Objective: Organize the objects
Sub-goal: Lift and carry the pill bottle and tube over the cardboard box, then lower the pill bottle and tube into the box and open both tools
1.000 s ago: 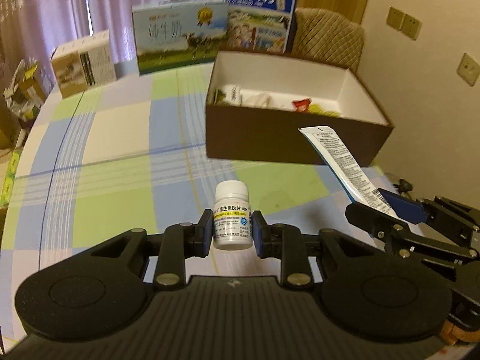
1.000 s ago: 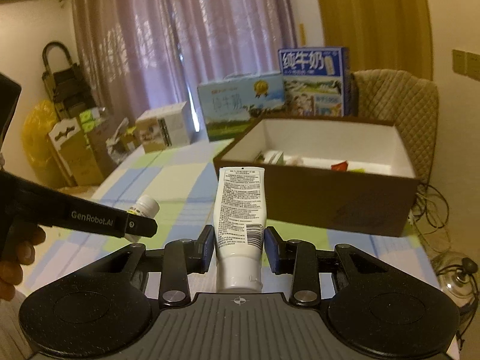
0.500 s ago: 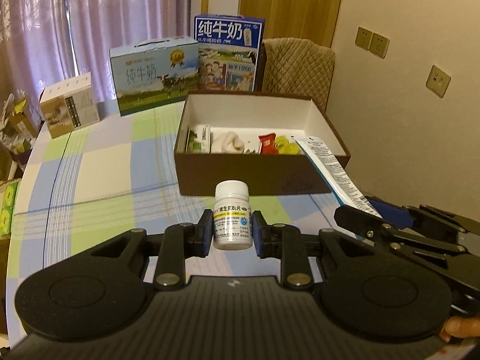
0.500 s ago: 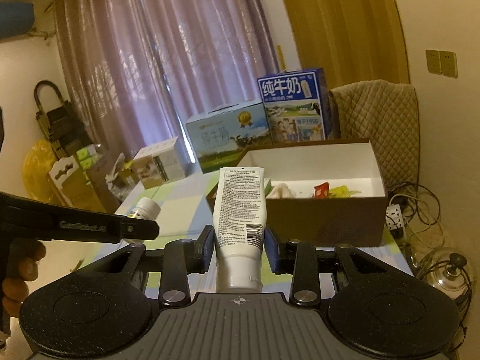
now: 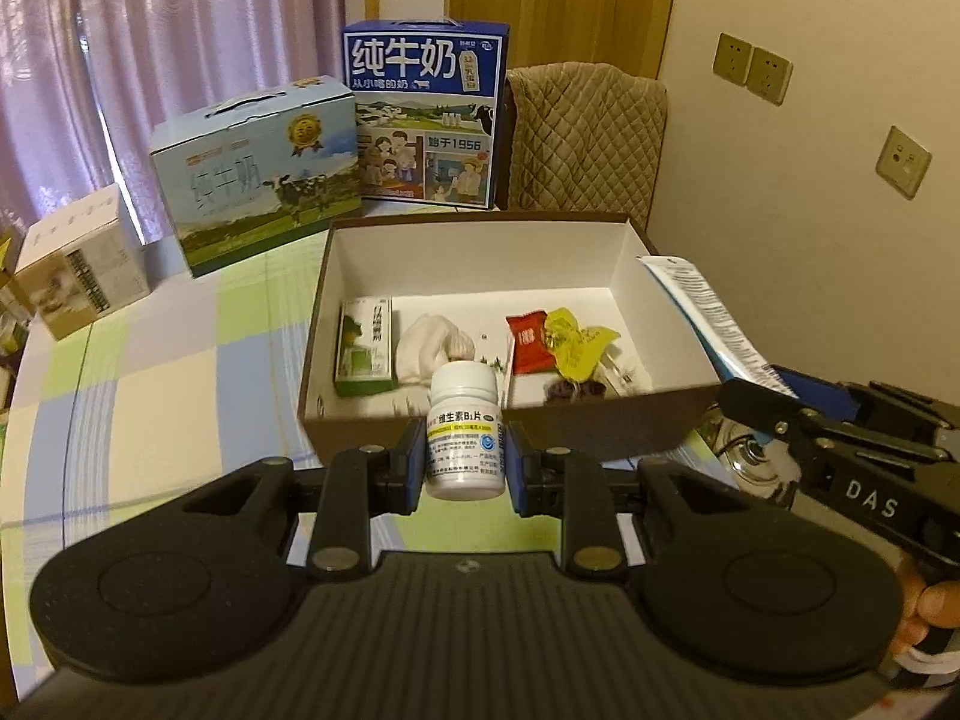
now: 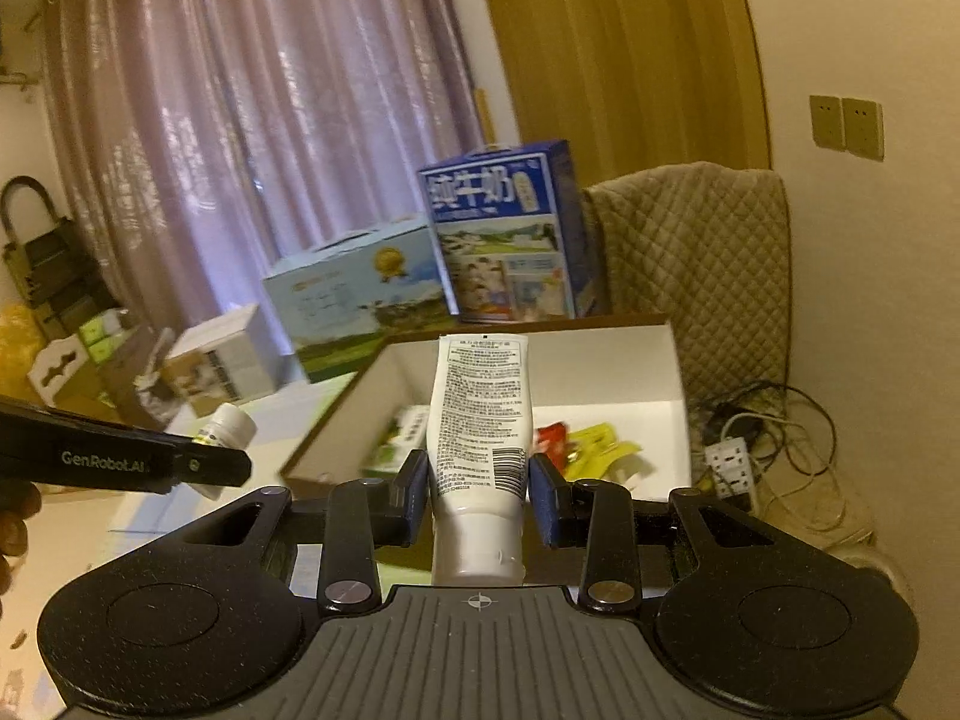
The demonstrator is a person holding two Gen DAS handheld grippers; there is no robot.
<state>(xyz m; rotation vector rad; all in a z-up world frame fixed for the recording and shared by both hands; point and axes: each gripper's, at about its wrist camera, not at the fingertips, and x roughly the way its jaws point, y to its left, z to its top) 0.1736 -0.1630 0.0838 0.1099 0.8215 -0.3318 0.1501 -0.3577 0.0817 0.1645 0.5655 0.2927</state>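
Left wrist view first: at the far left edge we see a small cardboard carton [image 5: 81,267] on the checked tablecloth [image 5: 150,396], then a pale blue milk carton [image 5: 255,171] and a dark blue milk carton [image 5: 426,120] along the upper middle. Lower centre, our left gripper [image 5: 463,461] is clamped on a white pill bottle [image 5: 463,438], held upright just in front of the near wall of the open brown box [image 5: 480,252]. Inside the box, from left to right, lie a green packet [image 5: 365,345], a white pouch [image 5: 429,348], a red sachet [image 5: 528,343] and a yellow wrapper [image 5: 579,345]. At the right edge our right gripper reaches in with a white tube [image 5: 699,315] slanting over the box's right wall. In the right wrist view, the left gripper's arm crosses the lower left with the pill bottle [image 6: 225,426] showing behind it; in the centre our right gripper [image 6: 480,495] is closed on the white tube [image 6: 483,420], crimped end up, in front of the open brown box [image 6: 600,372]. A quilted chair back [image 6: 696,264] fills the right.
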